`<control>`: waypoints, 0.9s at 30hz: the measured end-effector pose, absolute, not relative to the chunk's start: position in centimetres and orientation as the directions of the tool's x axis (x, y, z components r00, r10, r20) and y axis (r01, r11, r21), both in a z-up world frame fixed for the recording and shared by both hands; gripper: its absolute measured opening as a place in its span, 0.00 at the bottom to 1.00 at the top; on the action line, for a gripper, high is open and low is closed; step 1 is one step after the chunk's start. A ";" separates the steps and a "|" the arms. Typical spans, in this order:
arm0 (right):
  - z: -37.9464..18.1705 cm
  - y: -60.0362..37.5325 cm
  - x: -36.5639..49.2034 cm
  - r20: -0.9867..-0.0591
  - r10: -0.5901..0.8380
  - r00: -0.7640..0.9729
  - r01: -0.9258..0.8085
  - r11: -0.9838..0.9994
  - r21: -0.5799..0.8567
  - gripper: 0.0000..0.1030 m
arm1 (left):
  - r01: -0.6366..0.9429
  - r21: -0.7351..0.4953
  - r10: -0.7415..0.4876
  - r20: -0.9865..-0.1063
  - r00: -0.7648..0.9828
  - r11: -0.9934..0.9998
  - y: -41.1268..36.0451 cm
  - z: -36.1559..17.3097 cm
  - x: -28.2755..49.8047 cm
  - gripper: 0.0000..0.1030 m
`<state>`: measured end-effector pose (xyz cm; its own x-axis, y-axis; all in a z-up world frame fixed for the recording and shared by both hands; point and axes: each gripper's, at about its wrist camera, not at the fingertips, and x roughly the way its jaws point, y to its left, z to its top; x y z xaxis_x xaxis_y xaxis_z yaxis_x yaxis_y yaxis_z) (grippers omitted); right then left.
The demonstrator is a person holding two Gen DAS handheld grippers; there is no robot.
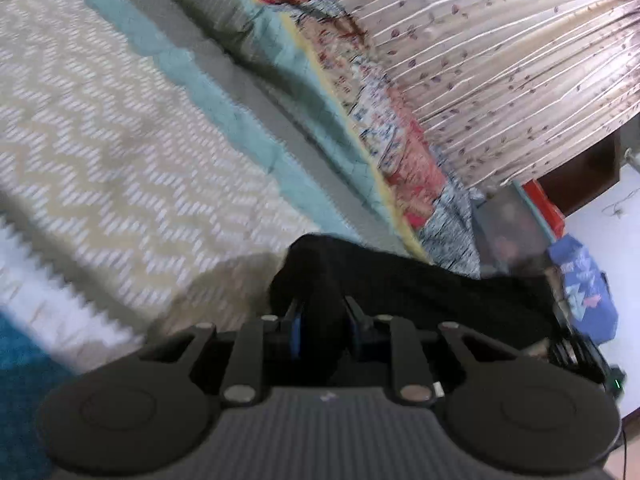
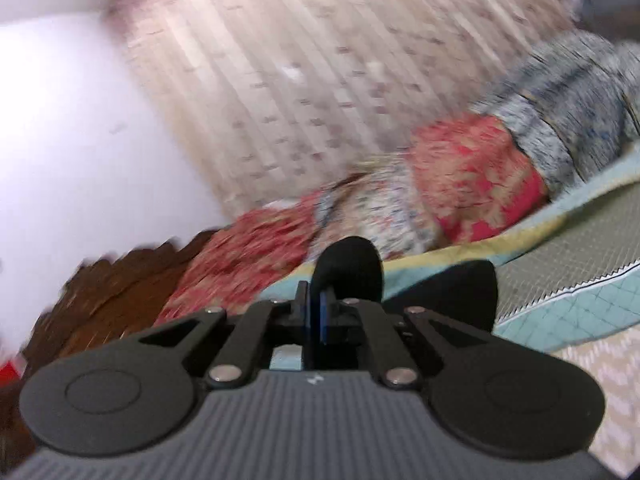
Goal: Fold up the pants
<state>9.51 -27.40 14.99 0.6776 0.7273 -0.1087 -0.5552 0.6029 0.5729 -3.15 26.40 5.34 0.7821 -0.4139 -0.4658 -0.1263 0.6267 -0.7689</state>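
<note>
Both grippers, left (image 1: pixel 324 312) and right (image 2: pixel 320 300), have their jaws clamped on bunched black pants (image 1: pixel 400 284), held just above the quilt (image 1: pixel 120 120), apparently gripping one edge at two spots to carry it over for a fold.

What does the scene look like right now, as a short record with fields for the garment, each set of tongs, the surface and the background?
garment: black pants, bunched up, partly lifted off the bed
left tongs: closed on a thick fold of the pants
right tongs: pinched shut on a thin edge of the pants
surface: bed with a zigzag-patterned cover edged in teal
background: patchwork quilt along the far side of the bed, pleated curtain behind it
image quality: both views blurred
</note>
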 end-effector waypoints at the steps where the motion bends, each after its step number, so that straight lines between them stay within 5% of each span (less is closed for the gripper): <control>1: 14.3 -27.3 8.1 -0.129 0.750 0.649 -0.575 0.594 0.562 0.10 | -0.147 -0.768 -0.416 -0.485 0.769 0.623 26.5 4.8 -3.9 0.19; 4: 10.8 -27.3 3.3 -0.324 0.743 0.585 -0.532 0.654 0.538 0.16 | -0.219 -0.769 -0.416 -0.534 0.736 0.600 26.7 2.8 -5.7 0.20; 7: 5.4 -27.0 0.9 -0.582 0.626 0.518 -0.383 0.779 0.497 0.40 | -0.256 -0.777 -0.418 -0.548 0.725 0.575 26.6 1.7 -6.7 0.28; 10: 3.2 -27.6 -0.5 -0.709 0.491 0.506 -0.280 0.871 0.404 0.40 | -0.261 -0.757 -0.388 -0.559 0.732 0.599 26.6 2.5 -6.5 0.34; 15: 6.7 -29.6 0.0 -0.641 0.476 0.601 -0.259 0.876 0.408 0.43 | -0.239 -0.721 -0.310 -0.540 0.783 0.650 27.9 4.9 -5.6 0.65; 21: 10.4 -25.5 7.5 -0.569 0.510 0.645 -0.382 0.860 0.338 0.60 | -0.229 -0.684 -0.333 -0.584 0.740 0.693 26.9 3.8 -2.2 0.69; 25: 7.9 -17.0 14.4 -0.673 0.531 0.515 -0.477 0.830 0.289 0.66 | -0.204 -0.651 -0.348 -0.614 0.709 0.731 25.2 3.1 -0.9 0.75; 27: 5.6 -13.1 16.7 -0.736 0.516 0.438 -0.502 0.820 0.275 0.66 | -0.191 -0.621 -0.344 -0.634 0.692 0.760 24.3 2.9 -0.2 0.64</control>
<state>16.68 -13.09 5.63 0.4382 0.5156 -0.7363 -0.5019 0.8199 0.2754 -0.25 24.27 2.94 0.6922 -0.3445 -0.6342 -0.1908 0.7602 -0.6211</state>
